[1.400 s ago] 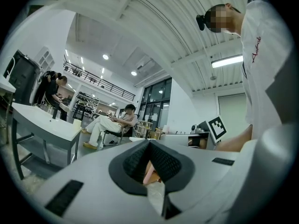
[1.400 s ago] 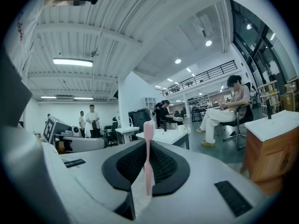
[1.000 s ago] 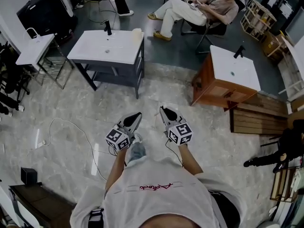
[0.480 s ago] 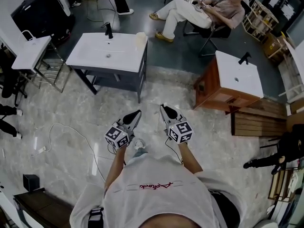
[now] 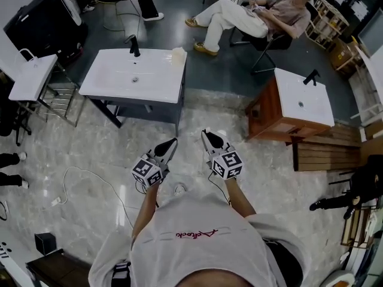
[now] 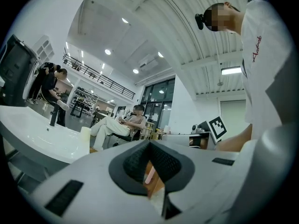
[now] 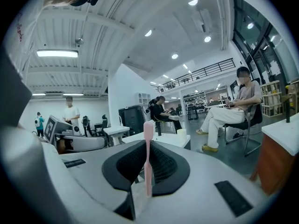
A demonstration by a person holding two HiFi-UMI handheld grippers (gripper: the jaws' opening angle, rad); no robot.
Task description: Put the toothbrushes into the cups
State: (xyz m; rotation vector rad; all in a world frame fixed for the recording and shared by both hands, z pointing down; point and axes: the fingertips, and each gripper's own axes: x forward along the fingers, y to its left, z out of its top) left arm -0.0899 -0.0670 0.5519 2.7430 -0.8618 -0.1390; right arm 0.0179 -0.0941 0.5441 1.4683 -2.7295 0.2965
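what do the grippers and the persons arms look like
The left gripper and right gripper are pale grey wedges tapering to a point, with black textured pads. Each carries a cube of black-and-white square markers and trails a thin dark cable. The person wears a light short-sleeved T-shirt with red script.

Both forearms extend forward from the torso, side by side and bare below short sleeves: left forearm (image 5: pixel 146 211), right forearm (image 5: pixel 238 199). Each hand carries its gripper roughly level, pointing ahead.

Left gripper (image 5: pixel 173 143): marker cube (image 5: pixel 148 172) at the rear, and the nose angles slightly inward toward the other gripper. The jaws are drawn together at the tips, with a pink toothbrush (image 6: pixel 149 174) tilted in the narrow gap behind them.

Right gripper (image 5: pixel 206 137): marker cube (image 5: pixel 226 164) at the rear, with the nose also angled slightly inward. The jaws are clamped on a second pink toothbrush (image 7: pixel 147 157), which stands upright with its head above the jaw tips.

The grippers are near each other but apart.
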